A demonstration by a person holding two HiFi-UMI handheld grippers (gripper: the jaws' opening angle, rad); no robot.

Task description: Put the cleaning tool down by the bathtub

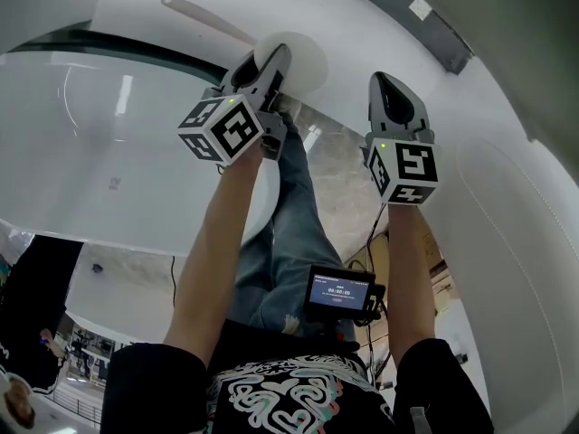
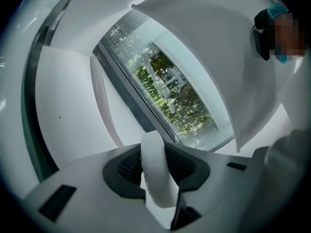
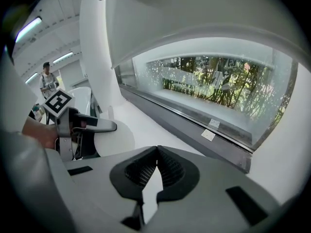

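The cleaning tool is a round white pad [image 1: 303, 60] on a long white handle [image 1: 206, 17]. My left gripper [image 1: 271, 63] is shut on the pad's edge. In the left gripper view the pad [image 2: 156, 171] stands on edge between the jaws, and the handle [image 2: 99, 98] curves away to the upper left. The white bathtub [image 1: 127, 174] spreads below and left of that gripper. My right gripper [image 1: 391, 87] hangs to the right, shut and empty, its jaw tips touching [image 3: 156, 152]. The right gripper view also shows the left gripper [image 3: 73, 125] with the pad [image 3: 115, 139].
A long window with greenery [image 3: 218, 86] runs over a dark sill strip [image 3: 194, 125]. Another white curved shell [image 1: 511, 233] lies to the right. A person stands far off [image 3: 48, 79]. A small screen unit [image 1: 339, 292] hangs at the holder's waist above jeans-clad legs [image 1: 294, 215].
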